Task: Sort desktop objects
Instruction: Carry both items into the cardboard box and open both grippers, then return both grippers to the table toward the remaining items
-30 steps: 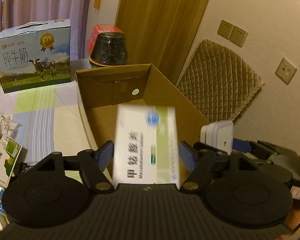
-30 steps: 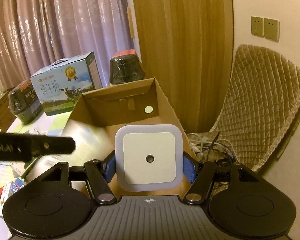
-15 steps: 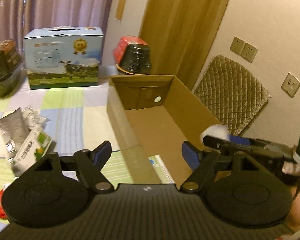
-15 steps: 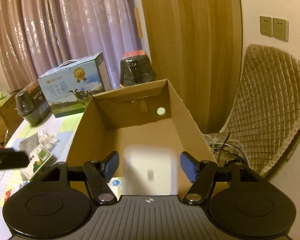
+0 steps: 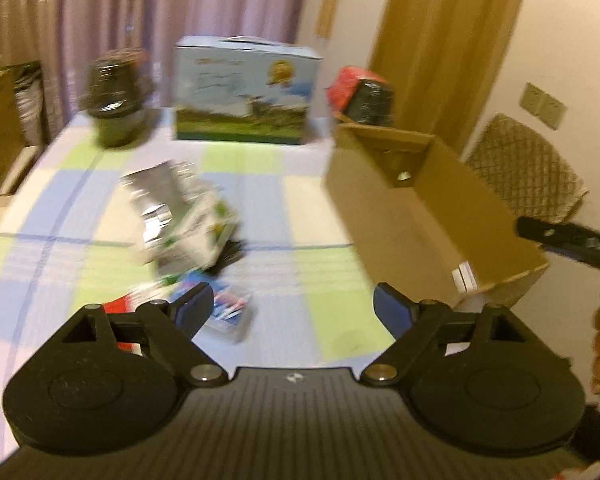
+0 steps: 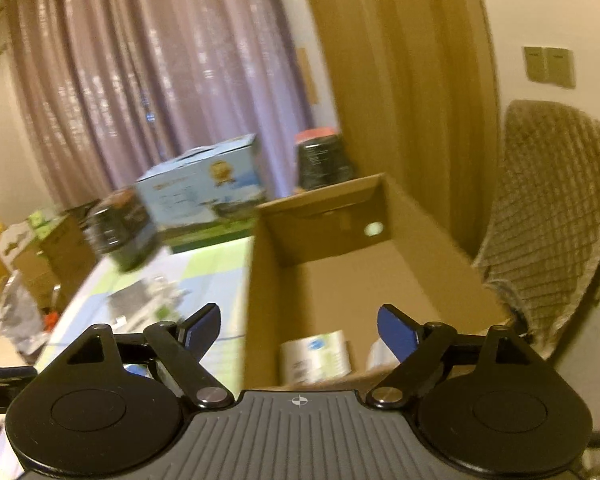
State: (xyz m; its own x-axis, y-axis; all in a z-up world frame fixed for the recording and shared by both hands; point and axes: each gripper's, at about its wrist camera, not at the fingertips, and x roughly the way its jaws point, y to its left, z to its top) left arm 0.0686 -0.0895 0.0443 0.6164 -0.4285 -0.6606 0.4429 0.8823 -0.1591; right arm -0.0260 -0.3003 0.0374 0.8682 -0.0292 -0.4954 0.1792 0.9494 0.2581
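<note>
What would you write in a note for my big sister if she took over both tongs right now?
Left tongs: open, nothing between them, jaws just been opening, above the checked tablecloth.
Right tongs: open, empty, jaws just been opening, over the cardboard box.
Done: a white-and-green medicine box and a white item beside it lie inside the cardboard box.
Left: the blurred pile of packets and the small packs near the left tongs are still on the cloth. Go for those next.
</note>
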